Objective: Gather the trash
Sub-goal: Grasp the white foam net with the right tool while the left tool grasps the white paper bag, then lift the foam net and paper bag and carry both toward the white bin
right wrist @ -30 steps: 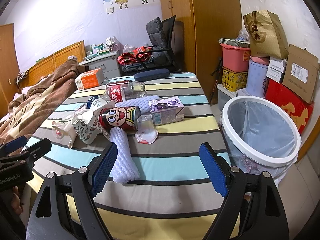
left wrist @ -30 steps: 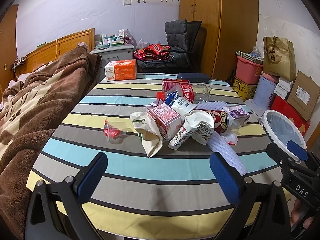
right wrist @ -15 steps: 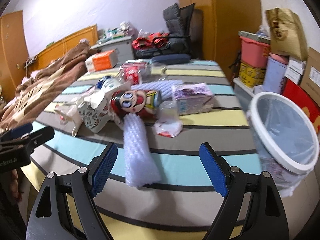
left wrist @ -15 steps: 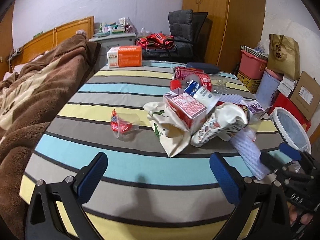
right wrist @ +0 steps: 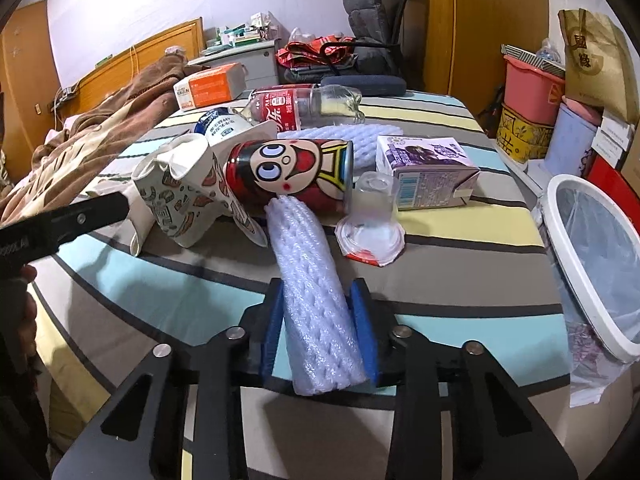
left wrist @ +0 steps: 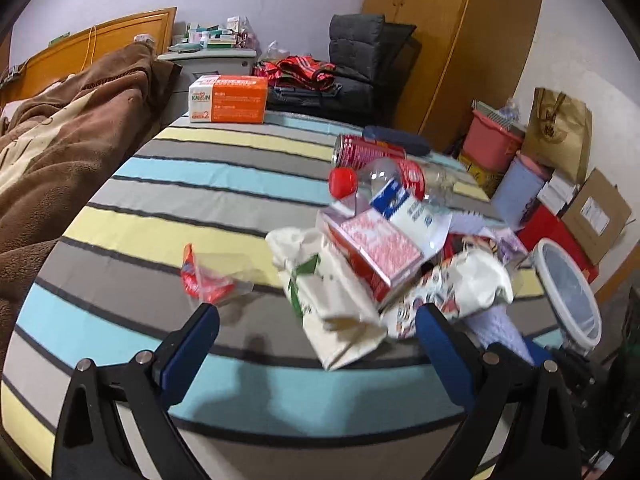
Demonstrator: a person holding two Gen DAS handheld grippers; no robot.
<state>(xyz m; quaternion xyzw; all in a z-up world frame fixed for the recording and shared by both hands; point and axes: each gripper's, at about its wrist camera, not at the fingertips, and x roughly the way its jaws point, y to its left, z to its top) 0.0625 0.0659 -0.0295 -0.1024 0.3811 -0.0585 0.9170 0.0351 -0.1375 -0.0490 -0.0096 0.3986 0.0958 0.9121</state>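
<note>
- The right gripper (right wrist: 318, 326) is seen closing on the white foam net sleeve (right wrist: 316, 292), both blue pads pressed against its sides.
- The sleeve is laid on the striped tablecloth (right wrist: 460, 332), its far end touching the cartoon can (right wrist: 288, 174).
- The left gripper (left wrist: 318, 350) is held wide, nothing between its jaws.
- The lined bin (right wrist: 560, 240) is set just beside the table.

Right claw (right wrist: 318, 330) closing, pads against white foam sleeve (right wrist: 312, 288), striped table (right wrist: 460, 320)
</note>
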